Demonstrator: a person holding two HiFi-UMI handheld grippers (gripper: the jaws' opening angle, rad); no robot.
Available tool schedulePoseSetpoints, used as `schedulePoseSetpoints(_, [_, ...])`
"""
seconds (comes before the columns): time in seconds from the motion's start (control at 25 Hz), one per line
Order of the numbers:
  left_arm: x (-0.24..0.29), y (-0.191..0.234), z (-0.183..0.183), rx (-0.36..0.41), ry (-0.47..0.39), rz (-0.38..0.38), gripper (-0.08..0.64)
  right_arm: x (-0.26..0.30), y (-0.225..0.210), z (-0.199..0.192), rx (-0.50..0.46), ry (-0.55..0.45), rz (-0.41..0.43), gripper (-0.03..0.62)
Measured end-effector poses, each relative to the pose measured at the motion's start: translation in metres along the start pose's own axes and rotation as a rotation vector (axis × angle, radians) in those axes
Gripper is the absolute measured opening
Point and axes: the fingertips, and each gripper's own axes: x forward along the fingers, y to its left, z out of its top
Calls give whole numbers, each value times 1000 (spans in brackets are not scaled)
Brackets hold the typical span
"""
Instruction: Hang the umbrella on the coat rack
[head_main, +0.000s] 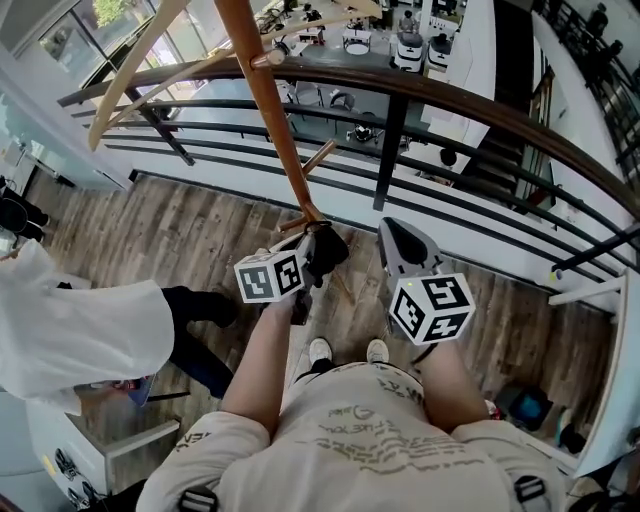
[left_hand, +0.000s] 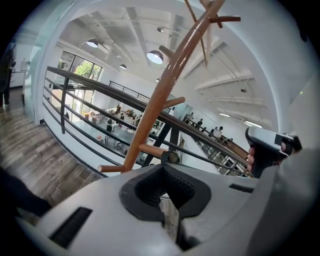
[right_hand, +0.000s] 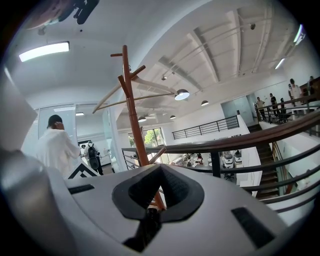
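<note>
The umbrella showed only as a dark loop (left_hand: 170, 157) at the tip of a low peg (left_hand: 149, 149) on the rack (left_hand: 161, 95), right at the pressed-together jaws of the left tool (left_hand: 163, 169). Seated so shallowly, it could have slipped off on release, or a tug could have rocked the rack; the right tool (right_hand: 160, 171), also closed and empty, hung clear.

From the person's shoes (head_main: 346, 350), the coat rack (head_main: 268, 110) stands at 12 o'clock, before the railing (head_main: 450, 100), with the left gripper (head_main: 325, 247) just beside its lower pole, the right gripper (head_main: 398, 237) at 1 o'clock, and a bystander (head_main: 80, 335) at 9 o'clock.
</note>
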Motion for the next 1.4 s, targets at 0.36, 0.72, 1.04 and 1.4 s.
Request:
schedulePoseSetpoints(0.36, [9,-8,1,4,33,-5,4,-2,-5,2,-3,-8,-3,2])
schedulePoseSetpoints(0.72, [18,-16,7,-153,53,-55,5,1,-10,4,18,-14,3,2])
schedulePoseSetpoints(1.04, [14,1,8,-150,40,10,5,-2,-17,3,30,-12,1,2])
schedulePoseSetpoints(1.4, [19,30,11,-160,20,40,5,5,-12,-2,15,1,1,2])
